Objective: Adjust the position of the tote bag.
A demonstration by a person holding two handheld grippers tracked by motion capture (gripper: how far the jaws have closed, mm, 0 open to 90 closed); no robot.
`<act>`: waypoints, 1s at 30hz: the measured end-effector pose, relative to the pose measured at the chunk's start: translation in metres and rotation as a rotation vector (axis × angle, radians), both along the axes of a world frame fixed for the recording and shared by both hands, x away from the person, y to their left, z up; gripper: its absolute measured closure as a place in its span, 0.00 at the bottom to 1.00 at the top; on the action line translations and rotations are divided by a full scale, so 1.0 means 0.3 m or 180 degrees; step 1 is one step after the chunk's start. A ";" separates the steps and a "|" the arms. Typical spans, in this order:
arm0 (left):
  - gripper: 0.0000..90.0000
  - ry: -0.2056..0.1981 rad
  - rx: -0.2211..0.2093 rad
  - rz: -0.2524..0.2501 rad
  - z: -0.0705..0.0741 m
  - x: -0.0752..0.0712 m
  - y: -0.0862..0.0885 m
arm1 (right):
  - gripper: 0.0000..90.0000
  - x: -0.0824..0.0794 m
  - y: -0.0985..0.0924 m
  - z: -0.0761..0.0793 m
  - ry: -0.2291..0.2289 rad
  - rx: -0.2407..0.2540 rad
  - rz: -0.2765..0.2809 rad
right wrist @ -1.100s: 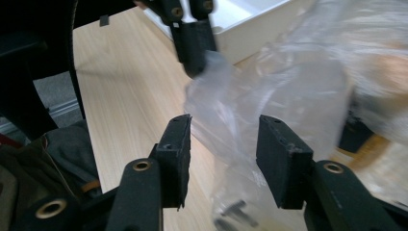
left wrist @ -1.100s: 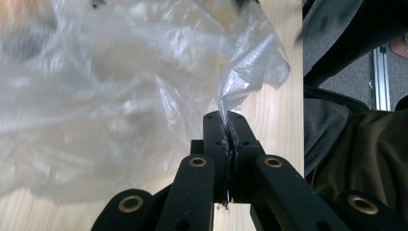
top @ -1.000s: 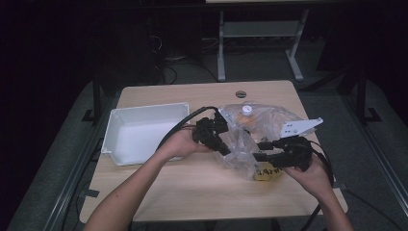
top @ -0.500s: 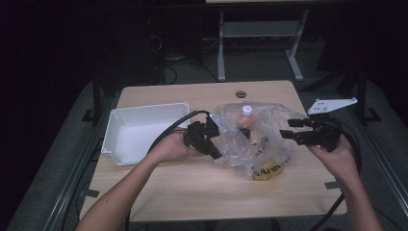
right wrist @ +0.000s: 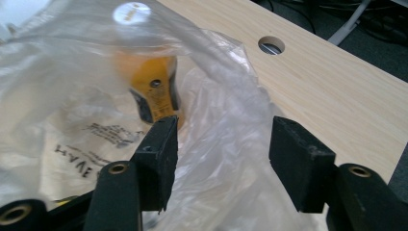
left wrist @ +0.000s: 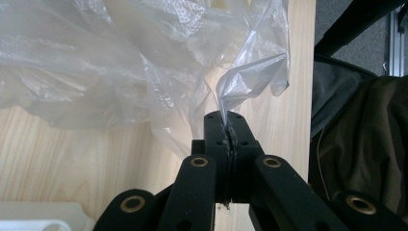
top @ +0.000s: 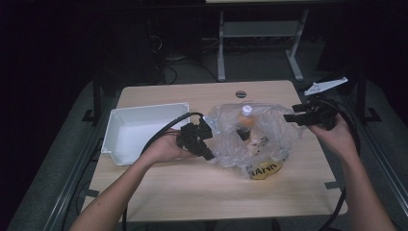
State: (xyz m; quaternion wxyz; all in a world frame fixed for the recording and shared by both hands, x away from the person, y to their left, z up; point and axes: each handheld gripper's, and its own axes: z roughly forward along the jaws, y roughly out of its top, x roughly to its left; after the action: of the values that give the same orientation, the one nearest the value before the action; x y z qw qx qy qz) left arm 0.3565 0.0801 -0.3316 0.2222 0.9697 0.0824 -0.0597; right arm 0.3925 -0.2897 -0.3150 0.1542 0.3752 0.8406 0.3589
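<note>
The left gripper (left wrist: pixel 226 125) is clamped on the clear plastic bag's (top: pixel 250 139) edge. The right gripper (right wrist: pixel 221 149), just beside the bag's other side, has just been opening and grips nothing. An orange bottle (right wrist: pixel 154 91) stands inside.

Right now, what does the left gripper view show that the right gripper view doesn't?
Left gripper view: the left gripper is shut on a pinched fold of the clear plastic bag, with a white bin corner at lower left. Right gripper view: the right gripper has just been opening, jaws apart over the bag; an orange bottle with a white cap stands inside, and a table hole beyond. Both show the bag on the wooden table.
</note>
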 end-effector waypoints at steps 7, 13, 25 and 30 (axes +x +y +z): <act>0.99 -0.0012 0.0071 0.0050 -0.015 0.011 0.032 | 0.69 0.067 0.033 -0.030 0.0114 -0.0232 0.0022; 0.99 -0.0046 0.0072 0.0162 -0.018 0.028 0.061 | 0.99 0.083 0.059 -0.038 0.0177 -0.0248 0.0177; 1.00 -0.0109 0.0077 0.0520 -0.013 0.111 0.125 | 1.00 0.186 0.111 0.031 0.0084 -0.0246 -0.0032; 0.99 -0.0128 0.0158 0.0599 -0.034 0.130 0.128 | 1.00 0.230 0.120 -0.022 0.0262 -0.0322 -0.0143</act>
State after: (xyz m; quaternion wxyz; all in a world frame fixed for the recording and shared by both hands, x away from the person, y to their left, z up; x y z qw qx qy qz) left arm 0.3954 0.1184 -0.3419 0.2044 0.9638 0.1701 -0.0170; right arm 0.4614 -0.2538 -0.3216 0.1462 0.4001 0.8547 0.2968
